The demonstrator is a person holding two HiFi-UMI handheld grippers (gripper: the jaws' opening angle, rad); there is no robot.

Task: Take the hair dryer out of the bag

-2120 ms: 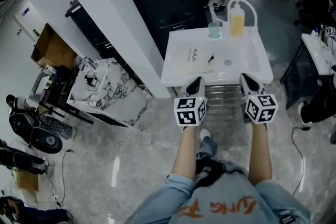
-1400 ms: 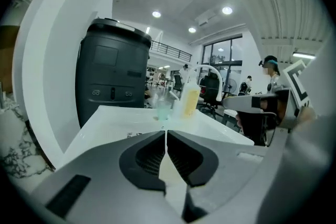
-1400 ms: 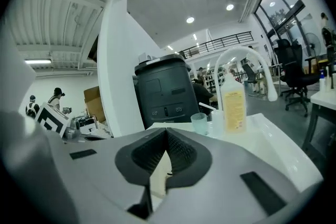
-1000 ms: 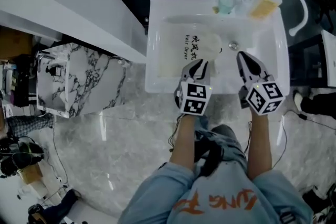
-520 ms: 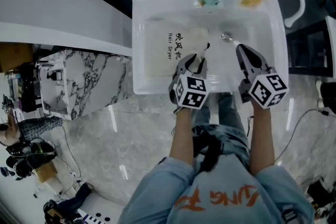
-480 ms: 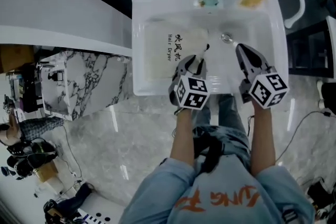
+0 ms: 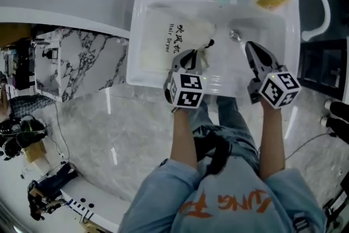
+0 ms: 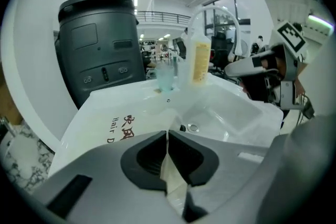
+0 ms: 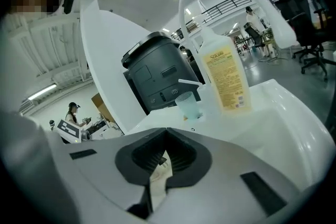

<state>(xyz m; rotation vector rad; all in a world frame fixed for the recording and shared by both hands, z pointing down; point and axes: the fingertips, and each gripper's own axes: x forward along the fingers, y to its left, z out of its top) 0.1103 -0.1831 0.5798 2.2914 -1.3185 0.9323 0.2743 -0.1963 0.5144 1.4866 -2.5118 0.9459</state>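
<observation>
Sink [image 7: 137, 77] with a bag [image 7: 158, 43] inside, left gripper [image 7: 192, 56] at the bag.
The cream bag lies in the sink's left half; the left gripper's fingers are closing on the bag's right edge. The right gripper [image 7: 252, 52] hangs over the sink's right half, fingers together and empty.

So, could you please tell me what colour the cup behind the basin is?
The cup is a translucent pale blue-green; the right gripper view shows it best.

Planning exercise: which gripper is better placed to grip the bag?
Left. The left gripper, jaws closing, is at the bag's edge, fabric between them unclear; the right gripper hangs over bare sink.
</observation>
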